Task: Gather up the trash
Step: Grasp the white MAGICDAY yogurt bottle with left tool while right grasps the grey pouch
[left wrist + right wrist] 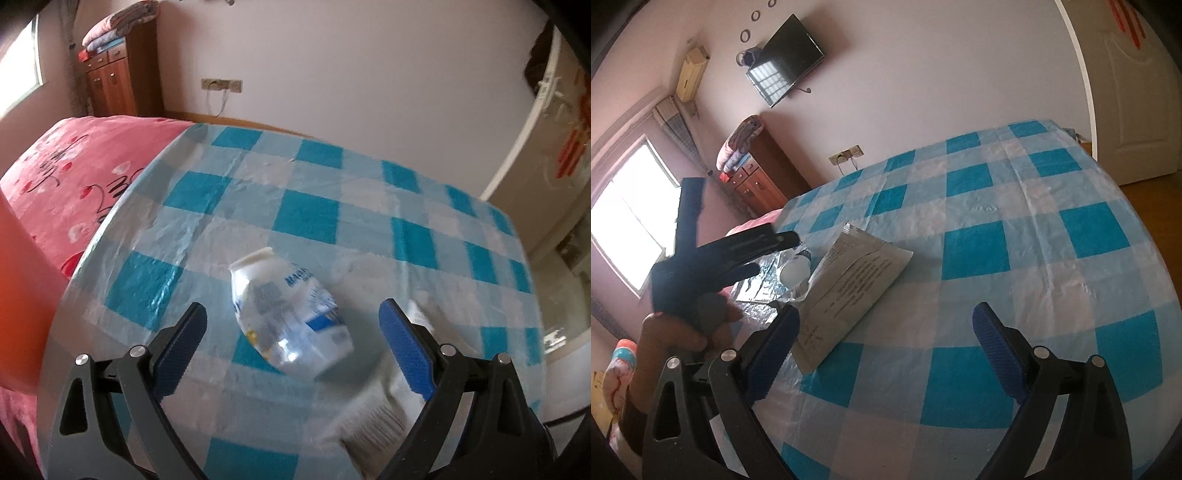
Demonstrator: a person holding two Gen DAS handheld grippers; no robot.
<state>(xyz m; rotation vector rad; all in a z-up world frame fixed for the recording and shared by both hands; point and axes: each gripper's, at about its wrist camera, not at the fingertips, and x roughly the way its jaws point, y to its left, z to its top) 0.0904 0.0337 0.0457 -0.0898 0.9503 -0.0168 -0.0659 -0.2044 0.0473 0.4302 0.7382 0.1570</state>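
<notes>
The crushed bottle (290, 314) lies on the checked tablecloth (310, 218) straight ahead of the left gripper (291, 328), its jaws spread wide either side; its long axis runs slantwise — cap end away; the right gripper (886, 332), also spread, hangs farther off, beside the flat packet (849, 284).

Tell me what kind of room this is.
Most likely a bedroom in a home: a bed with a pink floral cover, a wooden cabinet stacked with folded blankets, and a wall-mounted TV.
</notes>
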